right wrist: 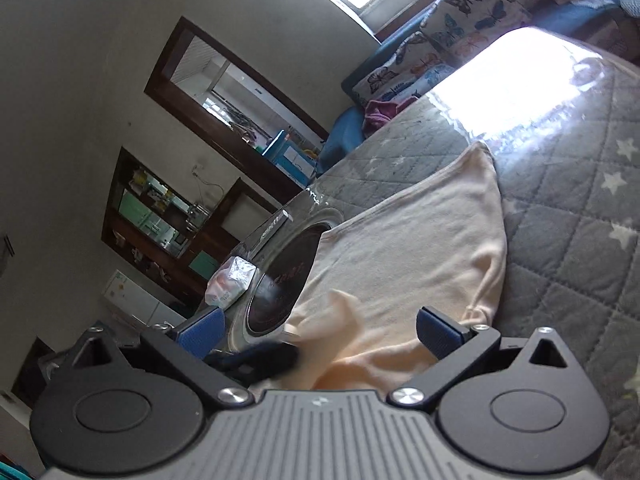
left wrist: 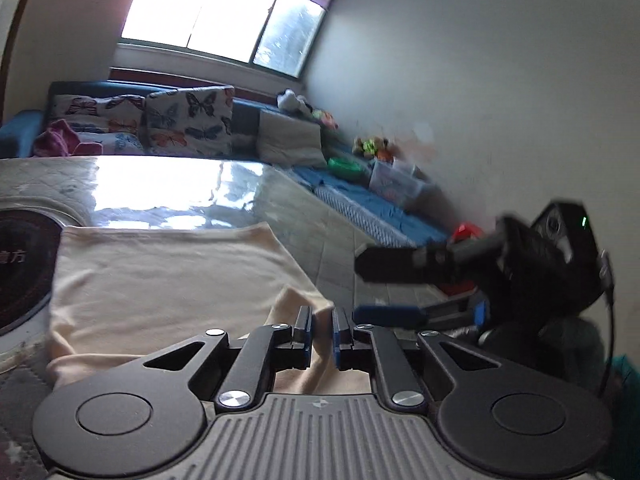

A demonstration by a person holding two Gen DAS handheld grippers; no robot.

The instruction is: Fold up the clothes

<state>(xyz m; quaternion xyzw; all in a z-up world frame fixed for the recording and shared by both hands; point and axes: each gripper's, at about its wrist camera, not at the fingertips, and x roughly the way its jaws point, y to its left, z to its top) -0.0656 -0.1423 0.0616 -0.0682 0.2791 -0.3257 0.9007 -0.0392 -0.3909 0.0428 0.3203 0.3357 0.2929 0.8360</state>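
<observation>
A cream garment (left wrist: 160, 280) lies flat on the quilted table, its near corner raised. My left gripper (left wrist: 323, 332) is shut on that raised corner, with cloth pinched between the blue pads. In the left wrist view my right gripper (left wrist: 380, 292) hovers just right of the corner, blurred, jaws apart. The right wrist view shows the right gripper (right wrist: 320, 332) open above the garment (right wrist: 400, 260), nothing between its fingers. A lifted fold of cloth rises at the lower left, and a dark blurred shape beside it looks like the left gripper (right wrist: 256, 358).
A round dark cooktop (left wrist: 20, 264) (right wrist: 276, 288) sits under the garment's left edge, with a white packet (right wrist: 232, 282) beside it. The table (right wrist: 580, 240) has a grey star-quilted cover under shiny plastic. Behind it stand a blue sofa with butterfly cushions (left wrist: 188, 120) and a toy box (left wrist: 396, 180).
</observation>
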